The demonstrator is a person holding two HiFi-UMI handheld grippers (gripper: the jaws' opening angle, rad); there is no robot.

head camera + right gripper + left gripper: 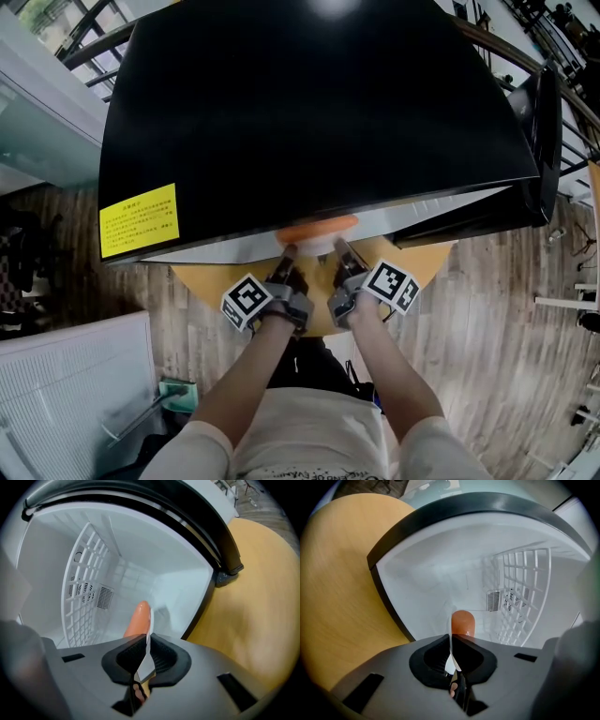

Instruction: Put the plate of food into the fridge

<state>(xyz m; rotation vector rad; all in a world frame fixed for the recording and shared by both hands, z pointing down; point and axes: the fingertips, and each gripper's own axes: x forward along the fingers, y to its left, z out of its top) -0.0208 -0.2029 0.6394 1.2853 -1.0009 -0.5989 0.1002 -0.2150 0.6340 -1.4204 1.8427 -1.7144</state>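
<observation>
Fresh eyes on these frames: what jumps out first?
The big black fridge on the round wooden table fills the head view, a yellow label on its top. At its open mouth the left gripper and right gripper each pinch the white plate carrying an orange sausage.

Steep overhead head view; gripper views inside fridge

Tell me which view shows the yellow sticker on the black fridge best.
The head view: the yellow rectangular sticker shows whole on the black fridge's outer panel, near its front left corner. Both gripper views look into the white interior and show none of it.
</observation>
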